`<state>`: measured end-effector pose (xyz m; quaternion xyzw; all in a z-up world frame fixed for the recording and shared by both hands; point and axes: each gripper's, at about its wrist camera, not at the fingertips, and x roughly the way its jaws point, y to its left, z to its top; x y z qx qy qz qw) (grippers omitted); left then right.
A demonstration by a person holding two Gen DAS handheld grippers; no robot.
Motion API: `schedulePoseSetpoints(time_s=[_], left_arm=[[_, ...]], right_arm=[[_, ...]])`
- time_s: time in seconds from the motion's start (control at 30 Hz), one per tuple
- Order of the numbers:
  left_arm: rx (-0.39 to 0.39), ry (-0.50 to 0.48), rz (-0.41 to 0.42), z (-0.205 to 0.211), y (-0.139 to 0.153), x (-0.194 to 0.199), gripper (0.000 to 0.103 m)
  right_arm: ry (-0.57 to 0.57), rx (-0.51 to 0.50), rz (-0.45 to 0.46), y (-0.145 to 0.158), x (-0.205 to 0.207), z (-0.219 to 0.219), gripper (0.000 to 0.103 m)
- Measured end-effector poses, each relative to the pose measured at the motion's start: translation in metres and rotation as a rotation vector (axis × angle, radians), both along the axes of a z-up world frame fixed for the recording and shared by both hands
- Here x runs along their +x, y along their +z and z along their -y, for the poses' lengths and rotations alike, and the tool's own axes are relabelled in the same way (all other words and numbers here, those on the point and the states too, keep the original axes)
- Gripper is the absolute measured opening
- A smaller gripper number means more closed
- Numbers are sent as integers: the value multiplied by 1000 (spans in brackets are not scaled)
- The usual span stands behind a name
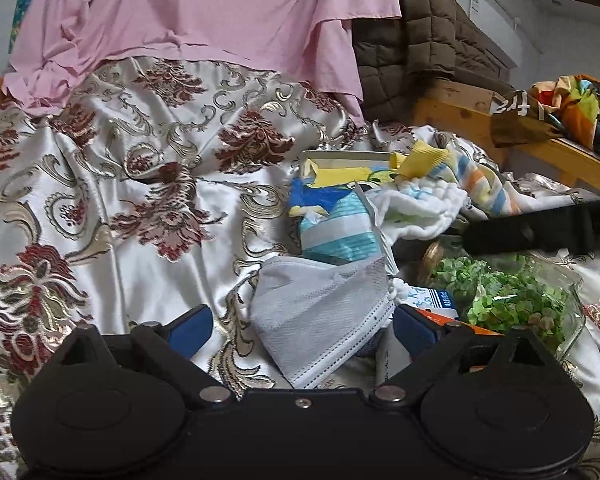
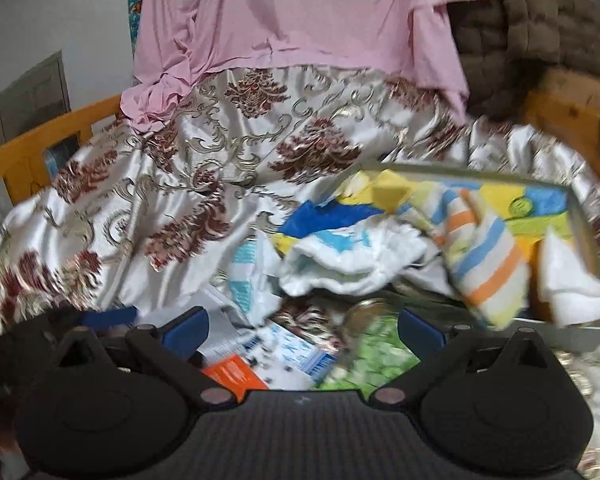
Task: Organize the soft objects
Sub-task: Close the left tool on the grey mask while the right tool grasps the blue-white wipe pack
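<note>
Mask (image 1: 324,312) lies limp and light between the wide-open left claw (image 1: 302,328), best pinched mid-fold; right claw (image 2: 302,330) open, empty.

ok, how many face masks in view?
1. A grey face mask lies on the patterned bedspread, between the open left gripper fingers, left of the glass jar. More could be buried in the cloth pile.
</note>
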<state>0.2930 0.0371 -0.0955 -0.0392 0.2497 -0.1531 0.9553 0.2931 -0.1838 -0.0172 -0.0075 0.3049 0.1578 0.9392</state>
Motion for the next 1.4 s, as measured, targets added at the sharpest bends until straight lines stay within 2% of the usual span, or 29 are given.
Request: schedulePoseSetpoints(time_s=[0.1,0.37,0.6,0.7,0.87,1.0,1.07,1.27,1.4], left_arm=[[-37,-18,-21,-4,-4,4,88],[-115,-24,-35,-13,-10,8,69],[-115,-19,-29,-12,-11,6,69],[-113,-24,-24,-12,-11,5,66],[-117,-25,-23,-13,-12,4,53],[-126,-15,-26,-15,-13,5,44],[-133,-10,-27,-16,-14,5,40],[-137,2,-26,-17,-14,4,31],[-141,7,-26,-17,-14,3,29]], right_arm=[[23,14,-40,-1,15,-9,102],[61,10,-129,-12,43,-39,90],[7,104,-226,-19,66,-46,87],[-18,107,-231,-23,73,-50,80],[-56,109,-250,-30,78,-53,66],[-78,145,-270,-34,82,-50,59],[-92,152,-277,-36,83,-50,49],[-109,152,-255,-37,81,-51,45],[-104,142,-232,-36,77,-51,42]])
